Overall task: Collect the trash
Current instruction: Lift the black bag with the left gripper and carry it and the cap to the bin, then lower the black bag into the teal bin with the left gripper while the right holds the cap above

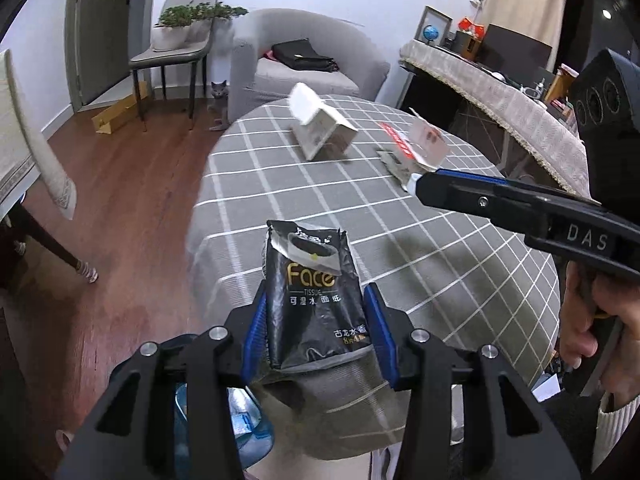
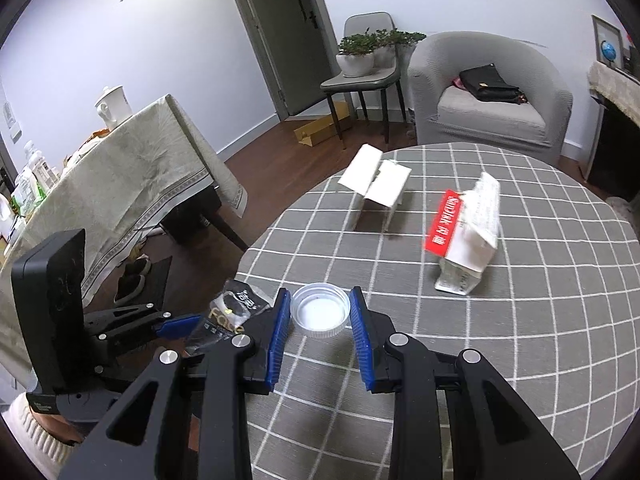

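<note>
My left gripper [image 1: 318, 316] is shut on a black "Face" tissue packet [image 1: 314, 296] and holds it above the near left edge of the round table; the packet also shows in the right wrist view [image 2: 228, 316]. My right gripper [image 2: 320, 312] is shut on a white plastic lid [image 2: 320, 314], just above the grey checked tablecloth [image 2: 520, 320]. In the left wrist view the right gripper [image 1: 416, 184] comes in from the right. A white open carton [image 2: 378, 184] and a white box with a red flap [image 2: 468, 232] lie farther back on the table.
A grey armchair [image 2: 488, 92] with a black bag stands behind the table. A chair with potted plants [image 2: 364, 60] is by the door. A cloth-covered table [image 2: 120, 184] is on the left. A grey cat [image 1: 218, 96] sits on the wood floor. A blue bin [image 1: 248, 420] is below my left gripper.
</note>
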The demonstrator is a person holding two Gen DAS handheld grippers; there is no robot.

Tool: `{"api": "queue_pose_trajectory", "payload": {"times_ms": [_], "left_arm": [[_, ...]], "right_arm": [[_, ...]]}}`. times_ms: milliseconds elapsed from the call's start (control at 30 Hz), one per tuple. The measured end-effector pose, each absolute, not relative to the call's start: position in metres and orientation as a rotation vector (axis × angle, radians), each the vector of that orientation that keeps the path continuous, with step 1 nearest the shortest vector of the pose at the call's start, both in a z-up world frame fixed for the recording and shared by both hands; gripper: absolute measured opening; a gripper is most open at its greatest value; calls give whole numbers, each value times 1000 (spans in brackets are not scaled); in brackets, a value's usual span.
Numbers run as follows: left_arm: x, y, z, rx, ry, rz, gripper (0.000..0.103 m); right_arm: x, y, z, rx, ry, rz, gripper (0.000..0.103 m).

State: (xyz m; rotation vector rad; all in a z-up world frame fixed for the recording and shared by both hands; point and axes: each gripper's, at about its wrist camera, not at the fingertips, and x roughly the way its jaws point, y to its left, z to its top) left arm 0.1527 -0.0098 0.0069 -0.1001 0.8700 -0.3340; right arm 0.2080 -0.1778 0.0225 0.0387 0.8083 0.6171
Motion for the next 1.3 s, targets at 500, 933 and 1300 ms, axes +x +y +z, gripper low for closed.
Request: {"api": "queue_pose_trajectory", "payload": {"times_ms": [500,933,1300], "left_arm": [[132,74,-5,-167,895,-220,49],[115,121,-56,-168,1039,-158,49],[102,141,-99,-152,1185,-141,50]], "right_arm": [[203,-104,25,-6,815,729,30],[199,-39,16,-64,851,808,31],[195,-8,2,-117,889,835,31]]}}
